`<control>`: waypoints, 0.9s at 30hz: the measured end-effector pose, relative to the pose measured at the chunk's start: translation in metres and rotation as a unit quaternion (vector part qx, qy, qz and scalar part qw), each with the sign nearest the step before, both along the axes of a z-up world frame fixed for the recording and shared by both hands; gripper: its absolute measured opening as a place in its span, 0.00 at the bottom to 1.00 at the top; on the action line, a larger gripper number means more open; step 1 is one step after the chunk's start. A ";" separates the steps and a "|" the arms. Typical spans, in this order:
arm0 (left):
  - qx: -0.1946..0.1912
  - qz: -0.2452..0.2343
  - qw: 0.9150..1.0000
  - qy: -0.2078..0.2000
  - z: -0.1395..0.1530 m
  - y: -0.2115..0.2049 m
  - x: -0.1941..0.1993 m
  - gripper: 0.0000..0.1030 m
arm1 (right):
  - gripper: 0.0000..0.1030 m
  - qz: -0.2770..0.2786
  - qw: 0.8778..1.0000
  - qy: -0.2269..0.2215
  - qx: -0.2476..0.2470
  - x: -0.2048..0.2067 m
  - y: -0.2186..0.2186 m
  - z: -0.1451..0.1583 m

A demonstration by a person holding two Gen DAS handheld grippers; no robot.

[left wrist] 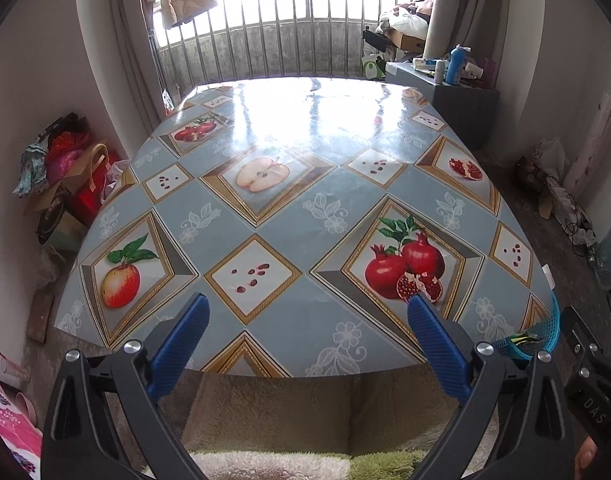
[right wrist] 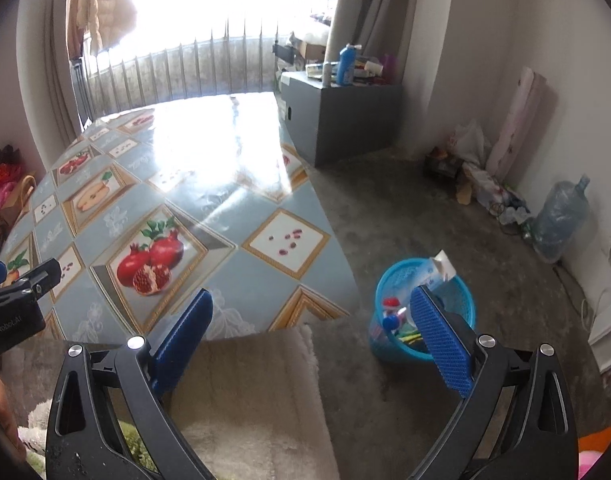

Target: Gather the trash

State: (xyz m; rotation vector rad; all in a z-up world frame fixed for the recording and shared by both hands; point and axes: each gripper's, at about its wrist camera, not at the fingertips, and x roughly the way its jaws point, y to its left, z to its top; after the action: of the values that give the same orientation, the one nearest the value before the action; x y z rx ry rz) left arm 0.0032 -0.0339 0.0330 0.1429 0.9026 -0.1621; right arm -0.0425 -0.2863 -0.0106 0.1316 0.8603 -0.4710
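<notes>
A blue mesh trash bin (right wrist: 461,308) stands on the floor to the right of the table. It holds a white and blue carton (right wrist: 439,270), a small bottle with a red cap (right wrist: 391,304) and other scraps. Its rim also shows in the left wrist view (left wrist: 547,332). My left gripper (left wrist: 307,314) is open and empty over the table's near edge. My right gripper (right wrist: 313,312) is open and empty, between the table corner and the bin. The table (left wrist: 305,240) has a fruit-print cloth with no trash on it.
A grey cabinet (right wrist: 345,116) with a blue bottle (right wrist: 347,65) stands at the back right. A water jug (right wrist: 561,216) and bags lie by the right wall. Bags and boxes (left wrist: 69,176) pile up left of the table. A fluffy beige cover (right wrist: 249,400) lies below the grippers.
</notes>
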 end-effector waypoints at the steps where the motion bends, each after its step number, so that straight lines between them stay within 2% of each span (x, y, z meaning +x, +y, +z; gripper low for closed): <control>1: 0.001 -0.001 1.000 0.005 -0.002 0.000 0.000 0.94 | 0.92 0.000 1.000 0.005 0.003 -0.002 0.000 -0.002; 12: 0.005 -0.010 1.000 0.012 -0.005 -0.003 -0.002 0.94 | 0.92 0.014 1.000 0.025 -0.010 -0.006 0.009 -0.006; 27: 0.021 -0.036 0.999 0.011 -0.007 -0.017 -0.004 0.94 | 0.92 -0.007 0.999 0.030 -0.019 -0.013 -0.003 -0.007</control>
State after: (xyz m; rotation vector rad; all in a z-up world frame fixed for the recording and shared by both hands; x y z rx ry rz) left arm -0.0010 -0.0508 0.0257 0.2133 0.9239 -0.2131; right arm -0.0552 -0.2895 -0.0174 0.0898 0.9093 -0.5060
